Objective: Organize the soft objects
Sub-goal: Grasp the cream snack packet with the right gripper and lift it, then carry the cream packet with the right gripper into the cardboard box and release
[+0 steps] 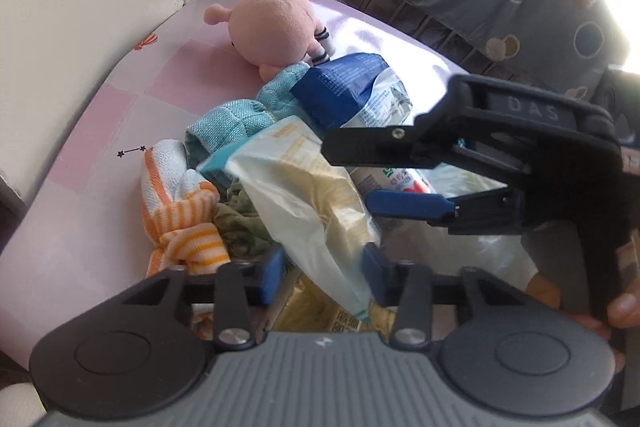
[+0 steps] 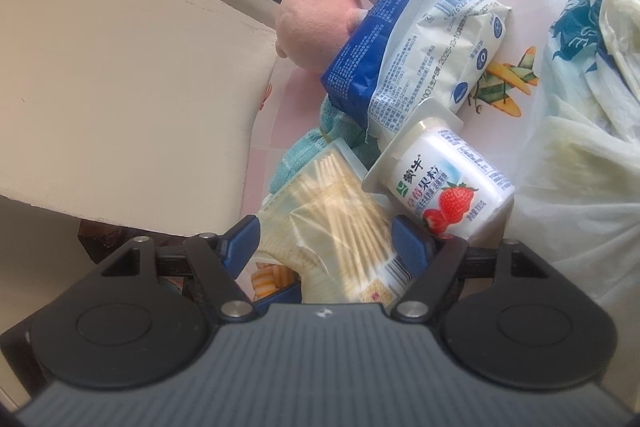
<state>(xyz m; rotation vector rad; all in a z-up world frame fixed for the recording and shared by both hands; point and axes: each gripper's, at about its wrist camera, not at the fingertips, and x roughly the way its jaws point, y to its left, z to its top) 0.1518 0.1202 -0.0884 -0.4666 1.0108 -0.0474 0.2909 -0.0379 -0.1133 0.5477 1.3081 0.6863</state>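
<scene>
Soft matt plush on the pink toy (image 1: 272, 23), coarse woven cloth on the teal towel (image 1: 232, 123), ribbed knit on the orange-striped rag (image 1: 188, 219). Glossy crinkled plastic film wraps the cracker pack (image 2: 344, 211) and the blue-white pouch (image 2: 420, 47) (both catching glare). The yogurt cup (image 2: 448, 187): smooth, shiny plastic. Tablecloth (image 1: 100, 131): slick vinyl sheen.

Both wrist cameras look steeply down, close, sharing the pink plush (image 1: 272, 23).

Pink checked table (image 1: 120, 115) — pink plush toy (image 1: 272, 23), teal cloth (image 1: 236, 119), orange-striped cloth (image 1: 180, 211), blue-white packet (image 2: 420, 47).
</scene>
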